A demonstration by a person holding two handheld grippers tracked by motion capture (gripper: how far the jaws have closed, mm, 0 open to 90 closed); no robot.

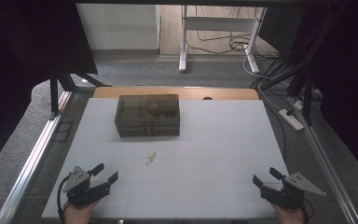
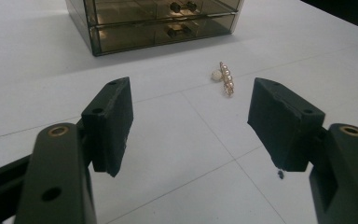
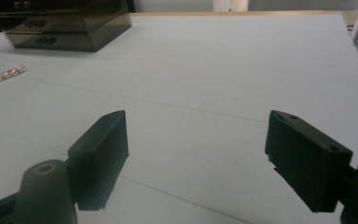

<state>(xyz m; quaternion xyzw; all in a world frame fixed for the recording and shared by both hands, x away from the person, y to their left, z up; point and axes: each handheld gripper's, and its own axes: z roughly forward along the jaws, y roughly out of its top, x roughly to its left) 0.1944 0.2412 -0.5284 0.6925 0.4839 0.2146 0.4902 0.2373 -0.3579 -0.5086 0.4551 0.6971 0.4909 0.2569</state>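
A smoky transparent drawer box (image 1: 147, 115) stands on the white table top (image 1: 205, 140), toward the back left. In front of it lies a small gold hair clip with pearls (image 1: 151, 158). My left gripper (image 1: 105, 173) rests open at the near left corner, jaws aimed toward the clip (image 2: 226, 78) and the box (image 2: 158, 23), nothing between them. My right gripper (image 1: 264, 176) is open at the near right corner, also empty. From the right gripper view the clip (image 3: 5, 73) lies far left and the box (image 3: 65, 28) sits at the top left.
A wooden strip (image 1: 177, 92) borders the table's far edge. Metal rails (image 1: 37, 149) run along both sides. Beyond are desk legs (image 1: 183, 42), cables (image 1: 233, 44) and a power strip (image 1: 291, 119) on the grey floor.
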